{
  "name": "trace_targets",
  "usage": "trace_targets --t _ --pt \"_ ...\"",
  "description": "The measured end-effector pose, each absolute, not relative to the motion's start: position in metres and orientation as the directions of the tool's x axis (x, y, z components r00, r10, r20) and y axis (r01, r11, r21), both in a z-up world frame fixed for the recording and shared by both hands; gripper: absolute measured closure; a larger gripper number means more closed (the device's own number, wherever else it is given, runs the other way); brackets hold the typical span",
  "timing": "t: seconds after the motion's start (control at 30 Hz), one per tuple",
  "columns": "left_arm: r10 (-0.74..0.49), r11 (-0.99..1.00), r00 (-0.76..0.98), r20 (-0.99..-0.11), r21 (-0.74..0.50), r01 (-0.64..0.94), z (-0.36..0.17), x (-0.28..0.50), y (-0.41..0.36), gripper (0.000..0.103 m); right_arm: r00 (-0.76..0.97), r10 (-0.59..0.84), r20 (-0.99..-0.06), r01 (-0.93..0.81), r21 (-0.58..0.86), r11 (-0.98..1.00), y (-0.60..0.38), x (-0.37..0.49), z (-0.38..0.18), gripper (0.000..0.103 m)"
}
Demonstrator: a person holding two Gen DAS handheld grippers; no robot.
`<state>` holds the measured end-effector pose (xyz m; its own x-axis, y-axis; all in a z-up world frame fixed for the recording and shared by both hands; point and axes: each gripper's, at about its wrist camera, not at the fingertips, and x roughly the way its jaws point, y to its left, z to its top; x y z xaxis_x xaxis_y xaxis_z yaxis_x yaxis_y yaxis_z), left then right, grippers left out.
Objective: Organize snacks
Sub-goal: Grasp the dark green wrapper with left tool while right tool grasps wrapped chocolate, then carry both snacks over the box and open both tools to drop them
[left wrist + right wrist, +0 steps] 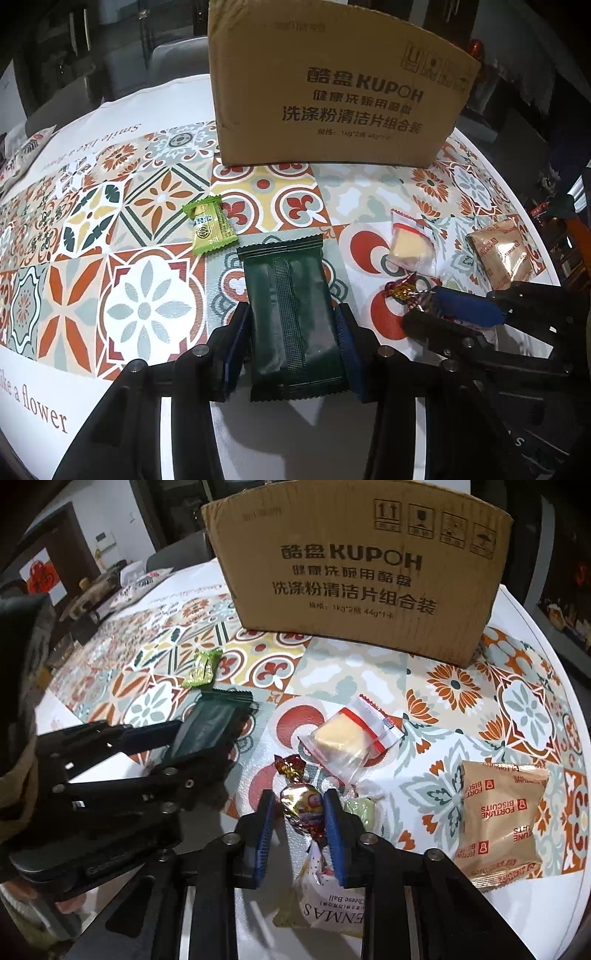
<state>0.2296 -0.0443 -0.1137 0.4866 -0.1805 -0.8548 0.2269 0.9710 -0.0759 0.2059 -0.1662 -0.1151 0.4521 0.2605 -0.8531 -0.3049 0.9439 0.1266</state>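
My left gripper (pixel 293 317) is shut on a dark green snack packet (pixel 291 321), its blue pads pressing both long sides; the packet also shows in the right wrist view (pixel 207 731). My right gripper (pixel 300 812) has its blue pads on both sides of a red-and-gold foil candy (pixel 301 806), seemingly closed on it. A brown cardboard box (pixel 354 576) stands at the back of the table. A light green packet (pixel 210 229), a clear packet with a yellow cake (pixel 347 742) and a tan Fortune Biscuits packet (pixel 498 819) lie on the patterned cloth.
A white Cheese Ball packet (pixel 325 901) lies under my right gripper. A pale green sweet (pixel 360 806) sits just right of it. The round table's edge (pixel 576 775) curves at the right. Bags and clutter (pixel 129 587) lie at the far left.
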Motion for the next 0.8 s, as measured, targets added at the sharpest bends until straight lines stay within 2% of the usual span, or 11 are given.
trace_targets --t 0.27,0.8 --pt "-0.195 0.969 0.537 -0.821 -0.078 0.233 -0.092 0.221 -0.039 0.058 0.491 0.271 -0.828 -0.291 0.137 0.947 -0.167 0.203 -0.103 0.078" --pt "-0.241 0.959 0.666 -0.706 -0.067 0.276 -0.015 0.224 -0.04 0.058 0.665 0.292 -0.688 -0.256 0.157 0.954 -0.183 0.204 -0.022 0.078"
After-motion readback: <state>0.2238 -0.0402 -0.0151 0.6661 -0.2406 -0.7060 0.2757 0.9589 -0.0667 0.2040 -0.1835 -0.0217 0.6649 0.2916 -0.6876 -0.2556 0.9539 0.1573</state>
